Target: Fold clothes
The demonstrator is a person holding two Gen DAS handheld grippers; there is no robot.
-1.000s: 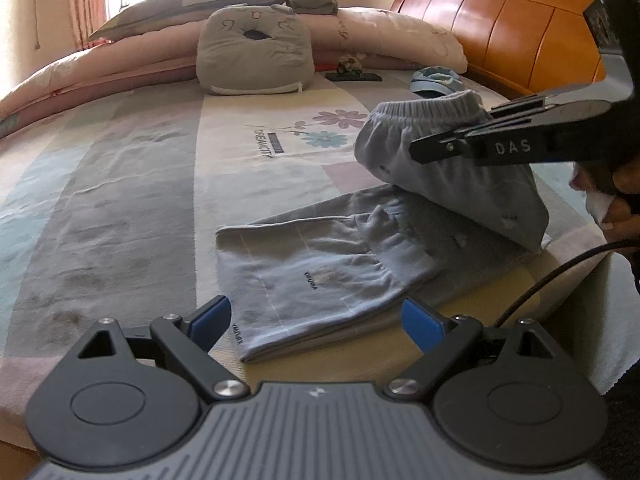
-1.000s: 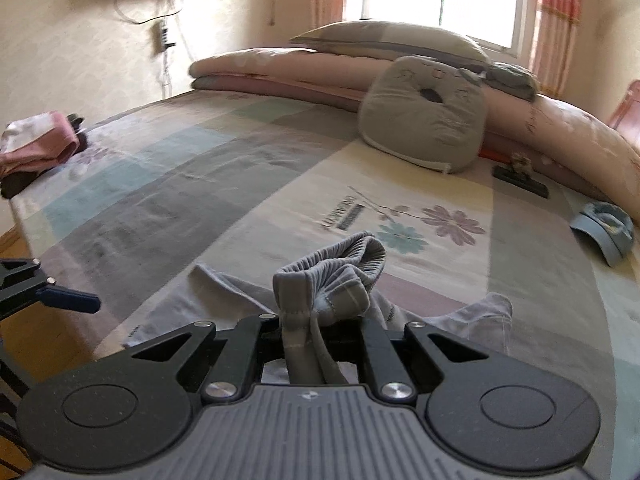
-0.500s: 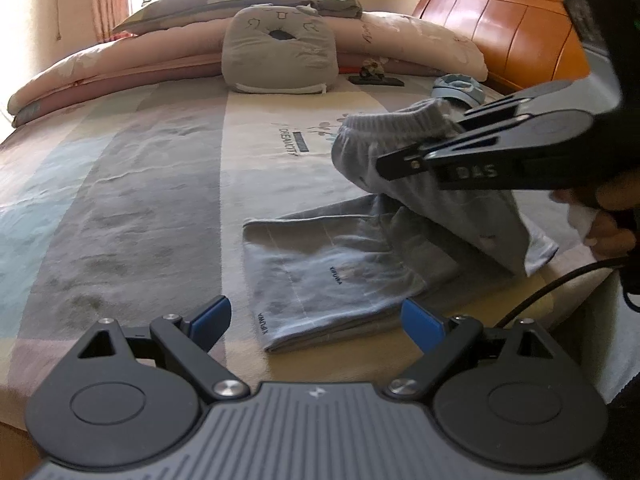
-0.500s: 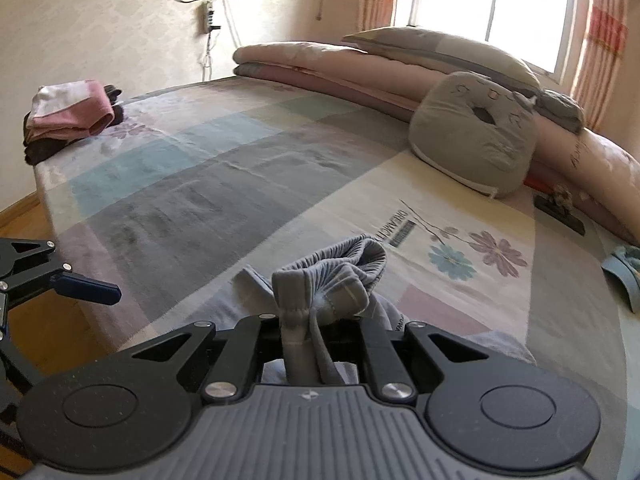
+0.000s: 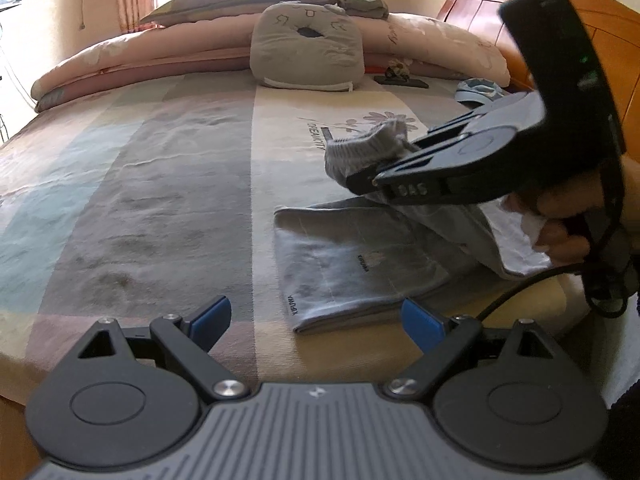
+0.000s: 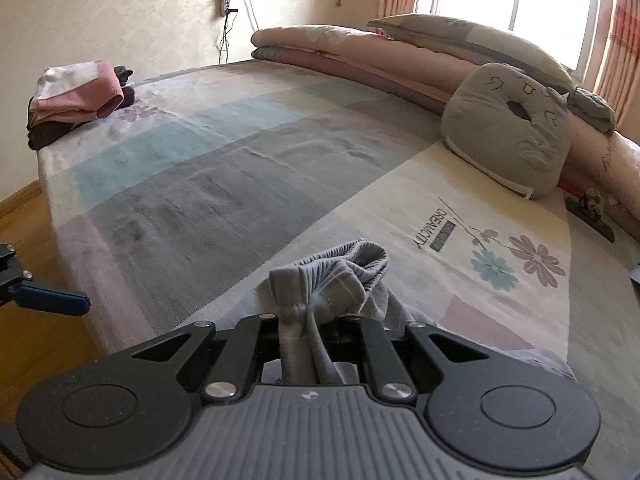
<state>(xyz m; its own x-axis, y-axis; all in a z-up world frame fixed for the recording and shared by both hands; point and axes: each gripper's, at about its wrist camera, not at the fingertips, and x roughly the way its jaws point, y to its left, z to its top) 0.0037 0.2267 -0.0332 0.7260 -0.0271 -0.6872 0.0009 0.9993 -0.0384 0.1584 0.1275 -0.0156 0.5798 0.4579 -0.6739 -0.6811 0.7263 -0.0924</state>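
Grey trousers [image 5: 352,264] lie half-folded near the bed [image 5: 168,184] edge, waistband pinched by the right gripper [image 6: 308,320]; left gripper [image 5: 316,320] spread, empty.

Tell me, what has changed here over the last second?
The right gripper, shut on the waistband of the grey trousers, has carried it leftward over the rest of the garment, making the fold. The left gripper stays open near the bed's edge, holding nothing. The cat cushion and the folded pile in the far corner have not moved.
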